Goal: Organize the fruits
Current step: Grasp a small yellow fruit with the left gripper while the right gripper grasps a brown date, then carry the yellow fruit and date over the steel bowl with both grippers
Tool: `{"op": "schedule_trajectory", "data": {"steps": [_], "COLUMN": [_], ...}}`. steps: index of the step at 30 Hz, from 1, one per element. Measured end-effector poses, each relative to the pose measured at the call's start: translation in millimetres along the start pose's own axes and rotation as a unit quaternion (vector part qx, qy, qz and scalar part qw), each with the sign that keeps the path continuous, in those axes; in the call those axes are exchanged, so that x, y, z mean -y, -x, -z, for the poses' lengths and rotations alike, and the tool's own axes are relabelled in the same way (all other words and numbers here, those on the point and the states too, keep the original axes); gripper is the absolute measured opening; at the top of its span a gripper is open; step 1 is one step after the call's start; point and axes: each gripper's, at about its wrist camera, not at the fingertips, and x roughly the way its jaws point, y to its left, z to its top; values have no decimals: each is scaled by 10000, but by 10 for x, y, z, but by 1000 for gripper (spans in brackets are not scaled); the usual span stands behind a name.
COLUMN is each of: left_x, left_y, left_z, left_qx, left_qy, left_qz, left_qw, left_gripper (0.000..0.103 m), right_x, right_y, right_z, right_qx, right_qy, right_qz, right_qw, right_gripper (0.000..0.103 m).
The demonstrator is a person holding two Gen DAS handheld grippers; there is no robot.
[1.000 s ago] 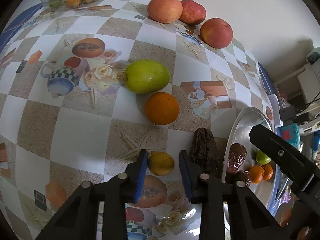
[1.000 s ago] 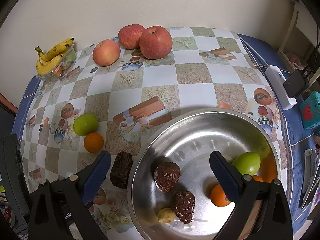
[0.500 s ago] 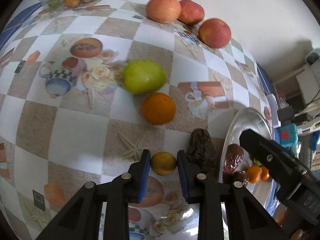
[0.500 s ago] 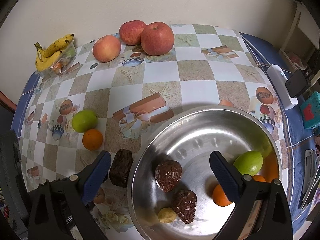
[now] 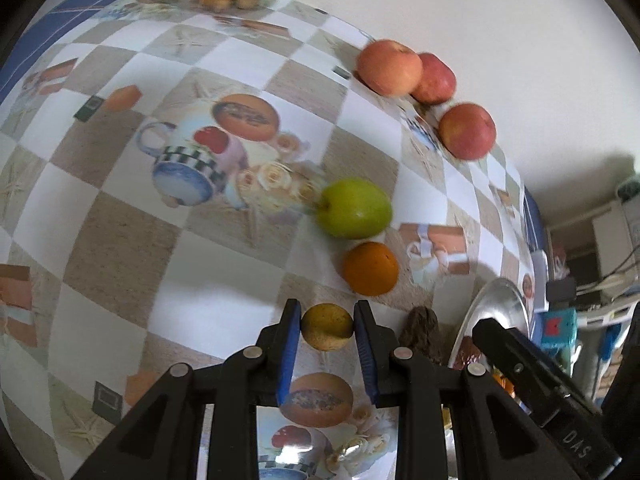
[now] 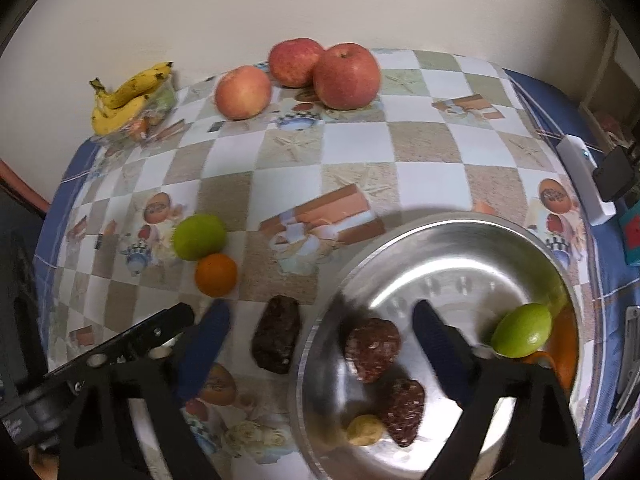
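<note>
— See the left gripper (image 5: 327, 330)? It's clamped on that small yellow fruit (image 5: 327, 327), pads on either side at its widest part, low above the worktop (image 5: 120, 240), just short of the steel bowl (image 6: 460, 224).

— Looks light and firm, I'd say. Round, though, so it might roll out if the squeeze goes slack.

— And the right gripper (image 6: 320, 332)?

— Spread wide, holding nothing, one finger over the bowl and one outside its rim.

— Much room to carry it in?

— A dark wrinkled fruit (image 5: 420, 328) lies between it and the rim, so I'd lift over that. Past the bowl, an orange (image 5: 370, 268) and a green apple (image 5: 354, 208) touch; farther back the red apples (image 5: 466, 132) sit near the wall, well apart.
</note>
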Motion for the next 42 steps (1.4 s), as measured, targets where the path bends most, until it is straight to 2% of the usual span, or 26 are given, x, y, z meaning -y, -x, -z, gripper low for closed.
{"op": "schedule_trajectory", "data": {"steps": [3, 5, 11, 22, 24, 27, 30, 33, 39, 42], "left_x": [-80, -113, -138, -157, -162, -166, -164, -164, -177, -169], "left_y": [40, 58, 91, 96, 98, 96, 96, 89, 79, 70], "left_z": [-34, -48, -75, -78, -78, -76, -76, -75, -75, -72], "left_qx": [49, 61, 62, 47, 52, 49, 45, 38, 24, 5], "left_qy": [149, 239, 359, 492, 514, 521, 519, 523, 567, 570], "left_qz": [46, 109, 288, 442, 449, 439, 438, 433, 452, 466], "left_qw": [9999, 9996, 9989, 9978, 9977, 9977, 9977, 9977, 9974, 9973], "left_gripper": [29, 29, 29, 29, 29, 29, 29, 29, 29, 29], "right_x": [-138, -215, -449, -424, -386, -404, -426, -407, -247, -186], "right_y": [-39, -68, -155, -305, -332, -340, -323, -312, -200, -203], "right_z": [28, 53, 129, 198, 199, 206, 212, 209, 158, 142], "right_qx": [-68, -126, -326, -572, -622, -600, -558, -536, -383, -411], "right_qy": [239, 370, 872, 1147, 1050, 1138, 1227, 1184, 739, 577], "right_qz": [-63, -108, 81, 811, 686, 754, 871, 815, 509, 339], "right_qw": [9997, 9992, 9956, 9884, 9902, 9888, 9870, 9882, 9952, 9969], "right_gripper": [60, 55, 50, 50, 50, 49, 43, 41, 20, 19]}}
